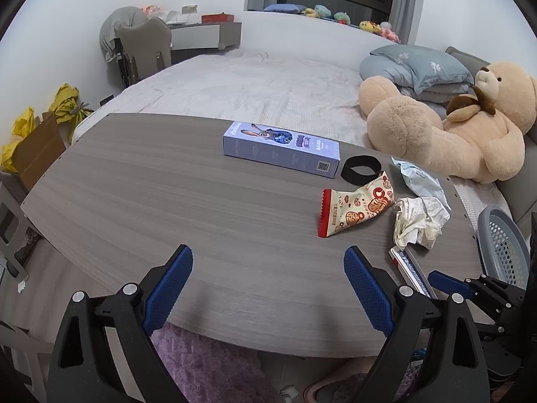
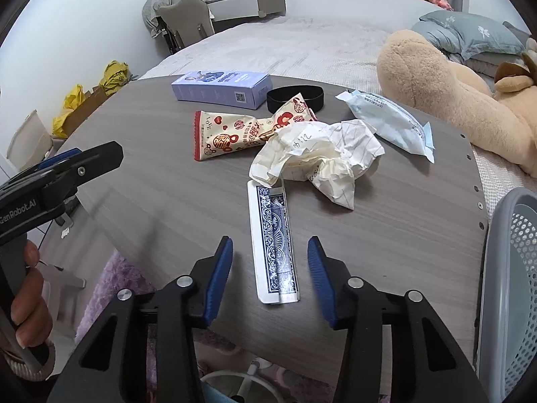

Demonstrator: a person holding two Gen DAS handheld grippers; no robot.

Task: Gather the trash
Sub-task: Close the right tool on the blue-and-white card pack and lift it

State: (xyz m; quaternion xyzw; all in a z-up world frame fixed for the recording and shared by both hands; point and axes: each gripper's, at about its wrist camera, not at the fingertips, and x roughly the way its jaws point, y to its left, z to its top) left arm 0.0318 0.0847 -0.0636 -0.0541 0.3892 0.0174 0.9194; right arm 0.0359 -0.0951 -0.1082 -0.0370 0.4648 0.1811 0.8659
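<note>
Trash lies on the right side of the grey wooden table: a crumpled paper, a red and cream snack wrapper and a white and blue packet. A blue-patterned card pack lies lengthwise between the fingers of my right gripper, with a gap on each side of it; the jaws are open. My left gripper hovers wide open over bare table, left of the wrapper and paper.
A purple box and a black band lie at the table's far side. A grey perforated basket stands at the table's right edge. Behind are a bed and a big teddy bear. A person's hand holds the left gripper.
</note>
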